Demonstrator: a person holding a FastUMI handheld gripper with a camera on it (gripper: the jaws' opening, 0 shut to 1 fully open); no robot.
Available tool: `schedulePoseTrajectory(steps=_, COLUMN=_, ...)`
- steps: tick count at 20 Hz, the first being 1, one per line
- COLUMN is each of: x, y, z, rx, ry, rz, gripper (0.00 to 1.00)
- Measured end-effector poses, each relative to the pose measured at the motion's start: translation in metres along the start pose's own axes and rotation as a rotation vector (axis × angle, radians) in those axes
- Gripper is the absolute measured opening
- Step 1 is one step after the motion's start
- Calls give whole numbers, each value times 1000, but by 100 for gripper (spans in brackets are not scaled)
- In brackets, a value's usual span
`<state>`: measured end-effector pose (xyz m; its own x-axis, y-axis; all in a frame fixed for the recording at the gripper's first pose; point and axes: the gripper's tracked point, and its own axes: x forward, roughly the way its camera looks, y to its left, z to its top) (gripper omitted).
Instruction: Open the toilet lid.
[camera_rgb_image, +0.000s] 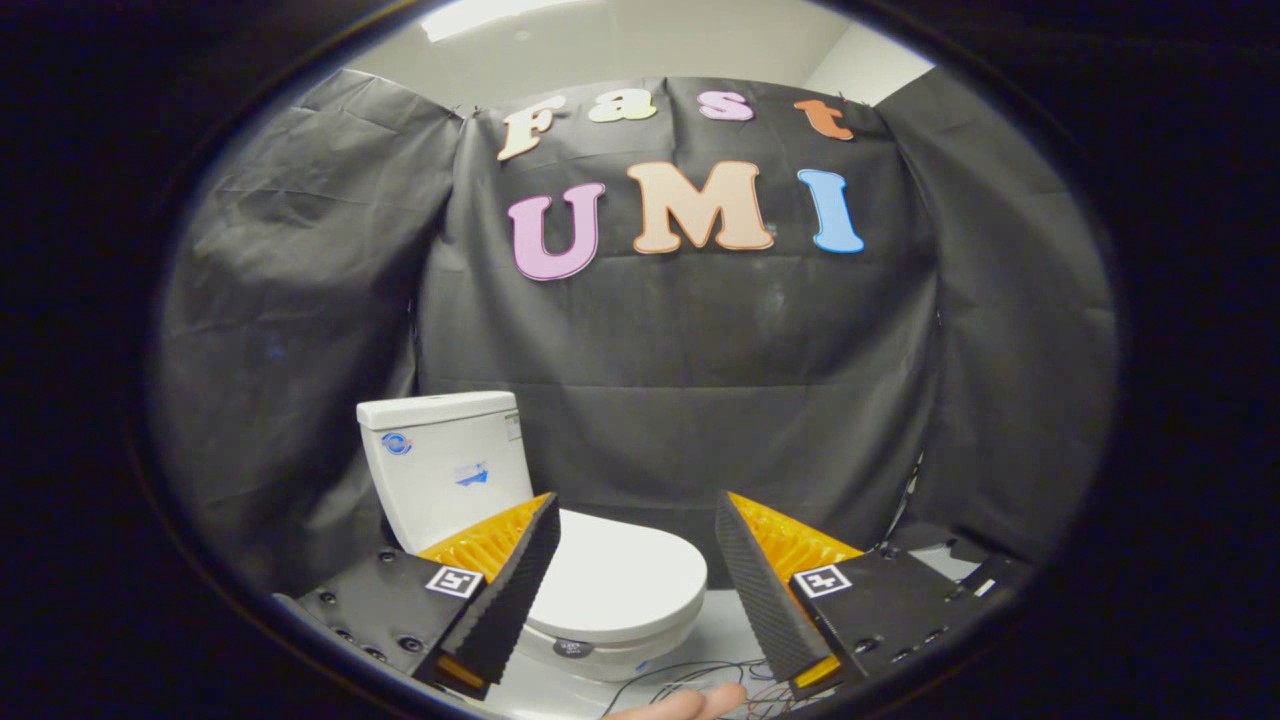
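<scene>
We see the smooth white oval toilet lid (615, 580) lying flat and closed on its bowl, before the white tank (445, 465). Our gripper (638, 560) hovers short of it, fingers spread wide, holding nothing. Opening remains undone.

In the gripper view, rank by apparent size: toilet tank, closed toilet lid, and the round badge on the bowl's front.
1. Toilet lid, closed, partly behind one finger of the open gripper; it sits nearer, so only narrowly largest.
2. Toilet tank.
3. Round badge, clearly smallest.
</scene>
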<state>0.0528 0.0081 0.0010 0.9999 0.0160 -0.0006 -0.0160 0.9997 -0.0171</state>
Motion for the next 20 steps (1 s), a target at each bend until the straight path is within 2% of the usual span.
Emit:
schedulePoseTrajectory(steps=3, x=19, y=7, z=-5, rx=-45, ry=1, rz=2, gripper=97)
schedulePoseTrajectory(steps=4, x=25, y=18, z=-6, rx=-26, ry=-18, rz=37, gripper=97)
schedulePoseTrajectory(steps=7, x=40, y=40, z=-38, rx=60, ry=51, rz=64, gripper=96)
schedulePoseTrajectory(steps=13, x=49, y=81, z=-92, rx=319, ry=56, rz=109, gripper=95)
schedulePoseTrajectory(steps=16, x=49, y=82, z=-117, rx=490, ry=40, rz=64, gripper=97)
schedulePoseTrajectory(steps=20, x=40, y=81, z=-172, rx=653, ry=101, rz=-71, gripper=97)
